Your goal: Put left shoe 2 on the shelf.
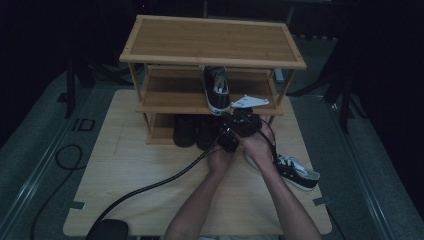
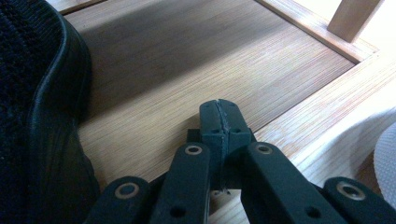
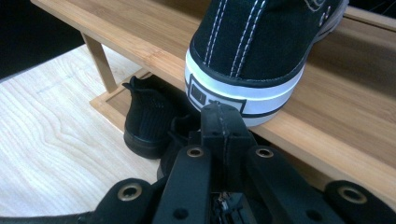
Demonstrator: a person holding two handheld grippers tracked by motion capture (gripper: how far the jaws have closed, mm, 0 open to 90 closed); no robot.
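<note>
The right gripper (image 3: pixel 223 122) is sitting with its jaws pressed fully together, gripping nothing, and its tips are meeting or all but meeting the white heel of the black-and-white canvas sneaker (image 3: pixel 261 51) on the middle shelf (image 3: pixel 350 126) of the bamboo shoe rack (image 1: pixel 212 42). From above, that sneaker (image 1: pixel 217 89) is lying with its long axis running front to back on the rack, toe pointing into the shelf and heel hanging slightly over the front edge, straight ahead of the right gripper (image 1: pixel 245 119). That is the relation the next move is likely turning on: a push along the shoe's length would be sliding it deeper onto the shelf, so the closed jaws are looking more like a pusher than a grasper here.

The left gripper (image 2: pixel 223 122) is also closed and empty, hovering low over the bottom shelf (image 2: pixel 196 65) just beside a black knit shoe (image 2: pixel 42 121). Its matching dark shoes (image 1: pixel 194 131) are standing on that bottom level.

The sneaker's mate (image 1: pixel 292 171) is lying on the table (image 1: pixel 130 165), to the right of the person's right forearm, nearer to the right hand than the left.
</note>
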